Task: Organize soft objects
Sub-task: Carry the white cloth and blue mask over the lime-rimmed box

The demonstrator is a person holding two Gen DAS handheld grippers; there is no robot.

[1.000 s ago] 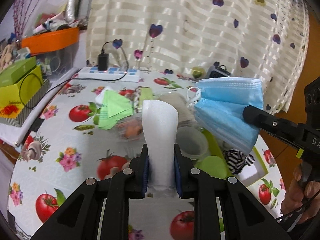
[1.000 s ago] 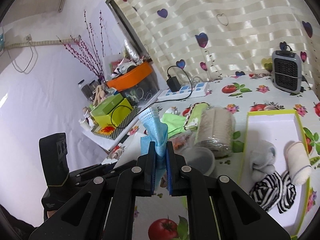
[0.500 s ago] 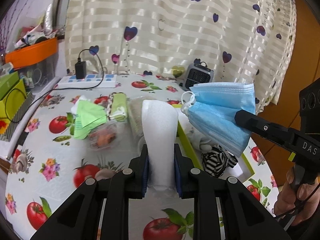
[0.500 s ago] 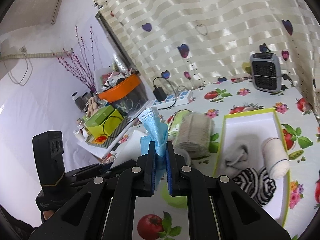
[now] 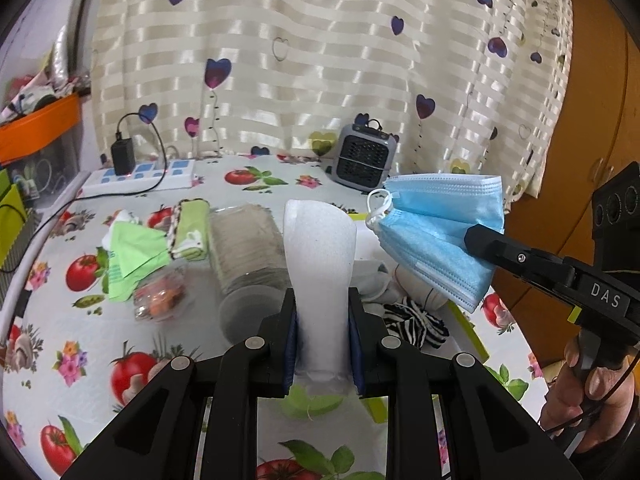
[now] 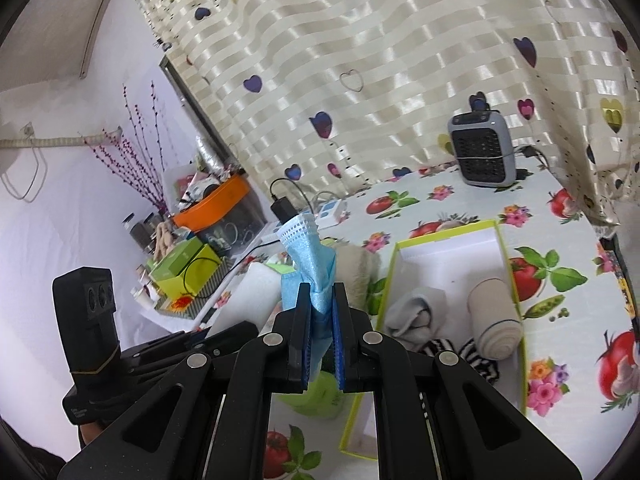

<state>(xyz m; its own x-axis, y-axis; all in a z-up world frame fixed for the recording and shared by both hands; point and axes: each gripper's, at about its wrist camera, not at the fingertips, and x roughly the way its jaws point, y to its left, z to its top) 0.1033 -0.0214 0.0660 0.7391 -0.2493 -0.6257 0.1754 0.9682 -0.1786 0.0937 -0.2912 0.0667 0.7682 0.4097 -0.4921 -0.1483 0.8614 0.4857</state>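
Observation:
My left gripper (image 5: 322,344) is shut on a white foam piece (image 5: 320,264) that stands up between its pads, above the table. My right gripper (image 6: 321,340) is shut on a bunched blue face mask (image 6: 308,264); the left wrist view shows this mask (image 5: 436,232) fanned out at the right, pinched by a black finger. Below lies a white box with a yellow-green rim (image 6: 508,264). It holds a grey sock (image 6: 416,308), a beige bandage roll (image 6: 494,320) and a zebra-striped cloth (image 6: 476,360).
On the tomato-print tablecloth lie a clear jar on its side (image 5: 248,256), a green cloth roll (image 5: 192,228), green paper (image 5: 132,252) and a small packet (image 5: 160,300). A grey heater (image 5: 364,160) and power strip (image 5: 140,174) stand by the curtain. A hand (image 5: 588,396) holds the right tool.
Both grippers have travelled to the right across the table, each keeping its grip. The box with the socks and the heater have come into fuller view, and the orange bin has slid leftward.

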